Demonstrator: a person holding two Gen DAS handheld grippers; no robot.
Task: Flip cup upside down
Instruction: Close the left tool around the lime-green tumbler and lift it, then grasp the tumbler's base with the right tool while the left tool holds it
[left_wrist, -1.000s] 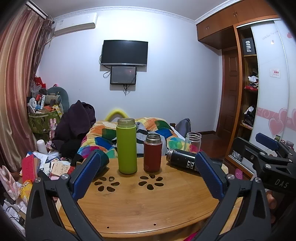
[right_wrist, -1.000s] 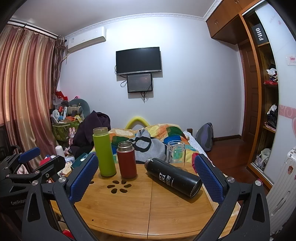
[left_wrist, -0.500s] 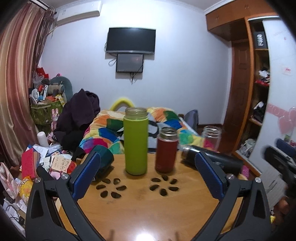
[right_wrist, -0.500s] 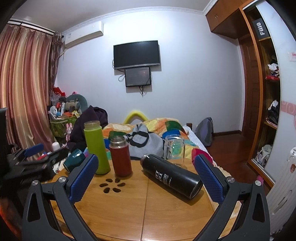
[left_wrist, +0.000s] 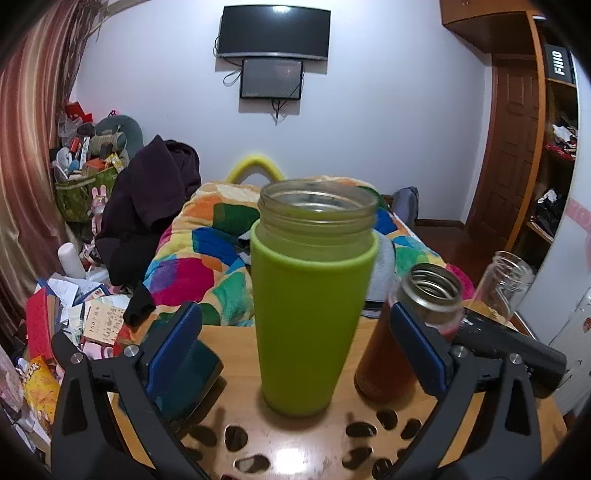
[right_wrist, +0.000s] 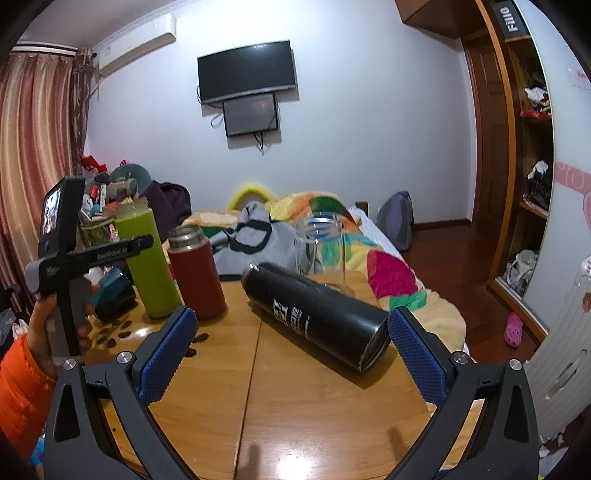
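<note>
A tall green cup (left_wrist: 310, 314) with a clear threaded rim stands upright on the round wooden table (left_wrist: 295, 454). My left gripper (left_wrist: 295, 343) is open, with the green cup between its blue pads, apart from both. The green cup also shows in the right wrist view (right_wrist: 146, 262) at the left. My right gripper (right_wrist: 291, 354) is open and empty above the table, with a black bottle (right_wrist: 314, 314) lying on its side just beyond its pads.
A red flask (left_wrist: 410, 332) stands right of the green cup, a dark teal cup (left_wrist: 184, 376) lies at its left. A clear glass (right_wrist: 321, 247) stands behind the black bottle. A bed with a colourful quilt (left_wrist: 207, 254) lies beyond the table.
My left gripper has moved forward to the green cup, which now stands between its open pads. My right gripper has moved slightly closer to the black bottle.
</note>
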